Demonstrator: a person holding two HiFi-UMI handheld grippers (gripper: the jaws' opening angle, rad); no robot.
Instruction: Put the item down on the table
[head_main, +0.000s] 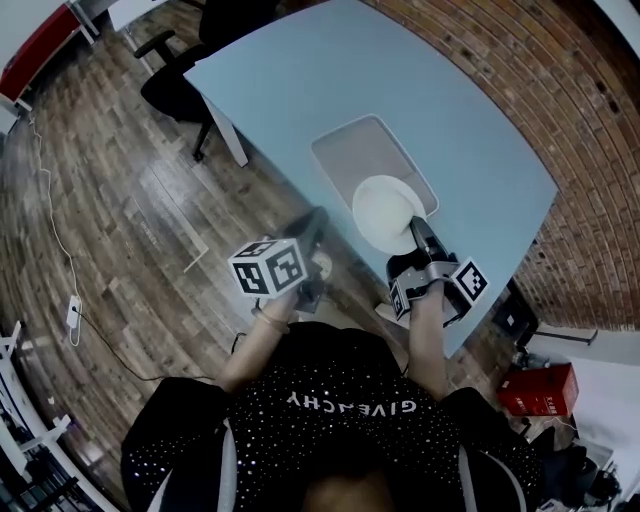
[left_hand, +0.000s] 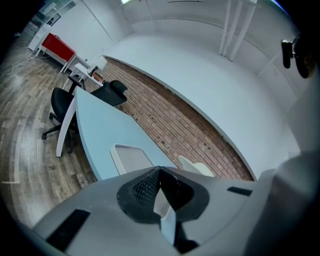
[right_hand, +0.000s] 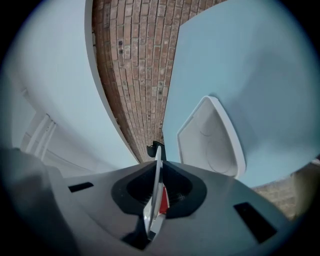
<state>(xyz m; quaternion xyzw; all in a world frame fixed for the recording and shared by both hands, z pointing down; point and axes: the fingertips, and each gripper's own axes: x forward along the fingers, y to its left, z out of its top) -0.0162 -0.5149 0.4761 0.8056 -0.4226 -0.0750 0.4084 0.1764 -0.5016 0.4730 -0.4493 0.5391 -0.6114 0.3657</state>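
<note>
Fingers (head_main: 424, 240) of the right gripper (head_main: 416, 226) clench a white plate (head_main: 385, 212) over the desk (head_main: 330, 90), overlapping a tray (head_main: 365, 150) mid-frame. The left gripper (left_hand: 160, 170) has its fingers pressed together. The plate looks not yet set down.

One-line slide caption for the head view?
Right gripper holds a white plate by its rim over the tray's near end on the pale blue table.

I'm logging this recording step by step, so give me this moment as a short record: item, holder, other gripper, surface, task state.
item: white plate
holder: right gripper, shut on the plate's near rim
item position: above the near end of the tray; contact cannot be told
other gripper: left gripper, jaws together, empty, at the table's near edge
surface: light blue table
task state: plate not yet released
</note>
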